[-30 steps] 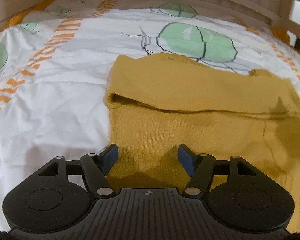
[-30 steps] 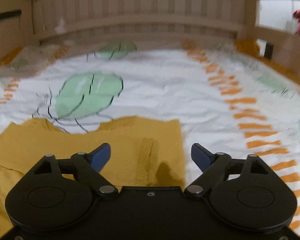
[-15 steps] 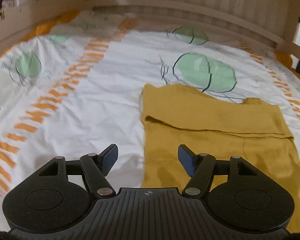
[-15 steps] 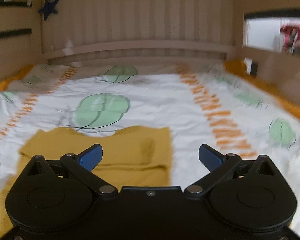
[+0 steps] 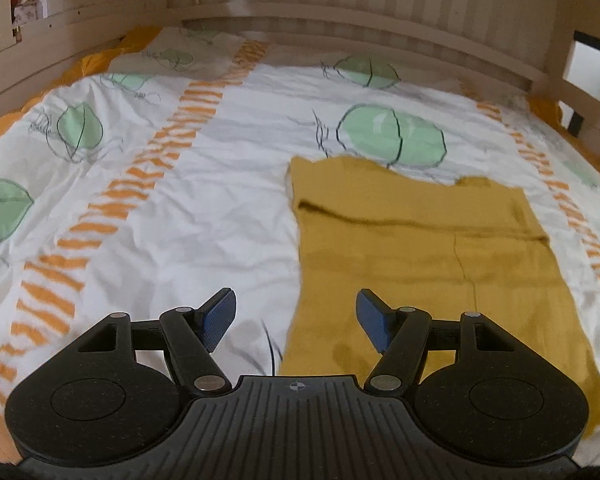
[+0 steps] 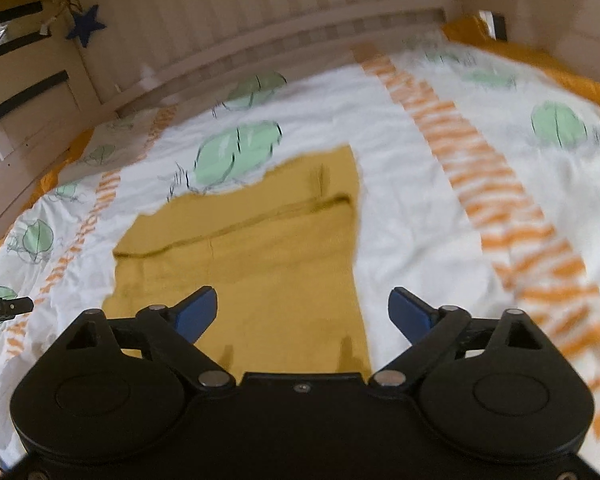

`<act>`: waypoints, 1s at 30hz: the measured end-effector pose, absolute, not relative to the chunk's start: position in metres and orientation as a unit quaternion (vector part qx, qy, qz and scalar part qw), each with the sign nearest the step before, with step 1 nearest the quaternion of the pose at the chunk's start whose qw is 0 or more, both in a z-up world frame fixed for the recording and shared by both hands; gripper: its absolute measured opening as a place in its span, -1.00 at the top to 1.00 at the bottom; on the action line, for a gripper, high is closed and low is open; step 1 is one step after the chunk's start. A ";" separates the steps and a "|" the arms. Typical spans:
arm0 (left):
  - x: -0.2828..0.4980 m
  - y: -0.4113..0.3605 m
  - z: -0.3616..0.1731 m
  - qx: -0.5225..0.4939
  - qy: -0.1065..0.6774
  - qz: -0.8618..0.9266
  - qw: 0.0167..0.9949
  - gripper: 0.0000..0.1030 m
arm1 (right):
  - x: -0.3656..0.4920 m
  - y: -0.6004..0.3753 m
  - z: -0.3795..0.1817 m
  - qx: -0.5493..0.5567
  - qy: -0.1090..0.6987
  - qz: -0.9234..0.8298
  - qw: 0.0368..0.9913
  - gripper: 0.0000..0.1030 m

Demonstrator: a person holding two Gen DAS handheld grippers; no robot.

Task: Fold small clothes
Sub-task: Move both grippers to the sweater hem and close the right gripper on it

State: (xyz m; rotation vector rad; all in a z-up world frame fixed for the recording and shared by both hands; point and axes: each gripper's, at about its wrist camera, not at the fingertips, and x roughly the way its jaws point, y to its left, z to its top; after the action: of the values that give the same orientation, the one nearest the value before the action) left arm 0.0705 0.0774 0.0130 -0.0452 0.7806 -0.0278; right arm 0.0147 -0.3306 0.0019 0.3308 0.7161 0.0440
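So my left tool (image 5: 296,316) and right tool (image 6: 302,312) hang empty, jaws apart, the right's just narrowing, over the half-folded mustard garment (image 5: 420,248) on the bed (image 5: 180,220); next, probably grabbing its 6 o'clock hem.

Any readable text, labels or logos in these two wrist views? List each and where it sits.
"...bot.AI", start cut off: white print on the black bar at the left edge of the right wrist view.
Round crosshair mark, no letters: on the left gripper body.
Mustard garment and bedsheet: no text.
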 end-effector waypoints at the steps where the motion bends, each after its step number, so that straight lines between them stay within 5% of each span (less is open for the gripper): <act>1: 0.065 0.077 0.009 -0.020 0.385 -0.014 0.923 -0.26 | 0.009 -0.331 -0.002 0.165 0.353 0.019 0.921 -0.80; 22: 0.027 0.081 -0.065 -0.011 0.469 -0.021 0.883 -0.25 | -0.028 -0.320 -0.051 0.168 0.420 0.016 0.892 -0.44; 26: 0.029 0.080 -0.068 -0.010 0.471 -0.031 0.881 -0.23 | -0.020 -0.316 -0.058 0.171 0.438 0.033 0.882 -0.10; 29: 0.031 0.082 -0.068 -0.019 0.472 -0.038 0.881 -0.02 | -0.018 -0.319 -0.060 0.185 0.453 0.027 0.872 0.78; 30: 0.031 0.083 -0.068 -0.022 0.472 -0.041 0.880 0.03 | -0.019 -0.321 -0.058 0.191 0.453 0.025 0.871 0.77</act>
State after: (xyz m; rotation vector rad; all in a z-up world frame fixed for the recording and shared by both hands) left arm 0.0311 0.0828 -0.0684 -0.0456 0.9838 -0.0860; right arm -0.0186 -0.3214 -0.0575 0.3985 0.9462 0.0523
